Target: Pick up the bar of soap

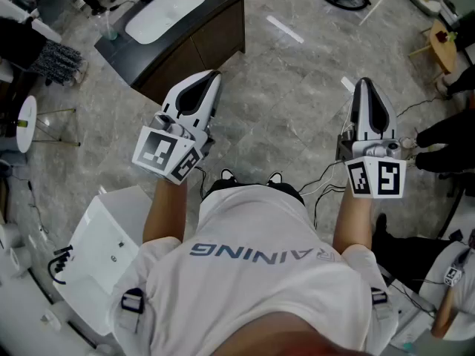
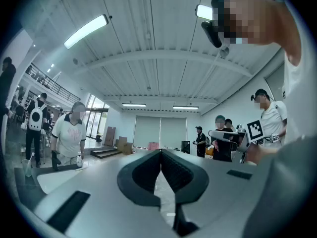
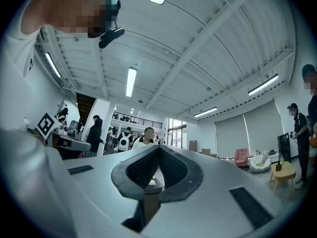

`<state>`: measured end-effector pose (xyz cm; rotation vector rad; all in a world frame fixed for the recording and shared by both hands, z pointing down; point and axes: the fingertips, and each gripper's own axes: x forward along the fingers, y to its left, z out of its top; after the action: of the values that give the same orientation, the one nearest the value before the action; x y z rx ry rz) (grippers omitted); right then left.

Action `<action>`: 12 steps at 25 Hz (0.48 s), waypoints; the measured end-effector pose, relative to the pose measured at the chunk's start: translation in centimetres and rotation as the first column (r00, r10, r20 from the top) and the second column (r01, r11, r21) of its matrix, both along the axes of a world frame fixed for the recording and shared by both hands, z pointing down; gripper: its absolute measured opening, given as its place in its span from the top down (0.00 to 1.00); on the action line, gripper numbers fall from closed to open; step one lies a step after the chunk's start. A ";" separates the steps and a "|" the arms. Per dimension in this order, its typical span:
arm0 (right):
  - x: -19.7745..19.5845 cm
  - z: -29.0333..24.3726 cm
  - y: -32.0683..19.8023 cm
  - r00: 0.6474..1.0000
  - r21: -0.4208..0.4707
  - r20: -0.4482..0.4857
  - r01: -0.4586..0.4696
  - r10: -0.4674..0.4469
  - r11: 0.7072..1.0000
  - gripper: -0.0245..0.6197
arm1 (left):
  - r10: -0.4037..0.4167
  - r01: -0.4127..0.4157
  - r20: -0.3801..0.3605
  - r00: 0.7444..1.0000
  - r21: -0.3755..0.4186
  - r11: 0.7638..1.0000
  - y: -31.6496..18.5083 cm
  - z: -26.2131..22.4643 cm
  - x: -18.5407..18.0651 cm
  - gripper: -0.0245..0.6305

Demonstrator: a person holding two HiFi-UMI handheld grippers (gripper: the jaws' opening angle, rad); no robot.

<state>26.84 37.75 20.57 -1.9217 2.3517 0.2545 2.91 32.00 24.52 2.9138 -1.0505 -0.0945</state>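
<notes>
A dark desk (image 1: 215,39) carrying a white basin (image 1: 165,10) stands on the grey marbled floor (image 1: 297,110). A white box (image 1: 104,251) sits at lower left; a small wooden table (image 1: 443,43) stands at far right, well apart.

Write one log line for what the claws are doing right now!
left claw: shut, empty | right claw: shut, empty | both: held out level | sink cabinet: ahead, untouched

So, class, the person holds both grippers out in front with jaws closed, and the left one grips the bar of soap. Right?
No: the left gripper is closed on nothing, as the left gripper view shows. Both grippers are held out in front, the right gripper closed too.
</notes>
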 end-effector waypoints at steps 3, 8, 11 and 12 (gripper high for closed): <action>0.0 -0.1 -0.1 1.000 -0.001 -0.002 0.002 -0.002 1.000 0.94 | -0.001 0.001 0.001 1.000 0.000 1.000 -0.1 -0.1 0.1 0.95; -0.2 0.0 -0.4 1.000 -0.002 -0.007 0.010 -0.010 1.000 0.94 | -0.003 0.003 -0.001 1.000 0.000 1.000 -0.2 -0.1 0.0 0.95; -0.4 0.1 -0.6 1.000 0.001 0.002 0.015 -0.015 1.000 0.94 | -0.005 0.005 -0.002 1.000 -0.002 1.000 -0.2 0.2 -0.1 0.95; -0.4 0.1 -0.6 1.000 0.004 0.011 0.022 -0.022 1.000 0.94 | -0.006 0.006 -0.003 1.000 -0.002 1.000 -0.2 0.3 -0.2 0.95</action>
<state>26.41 37.13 20.68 -1.8898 2.3620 0.2467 2.75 31.78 24.78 2.9077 -1.0582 -0.0980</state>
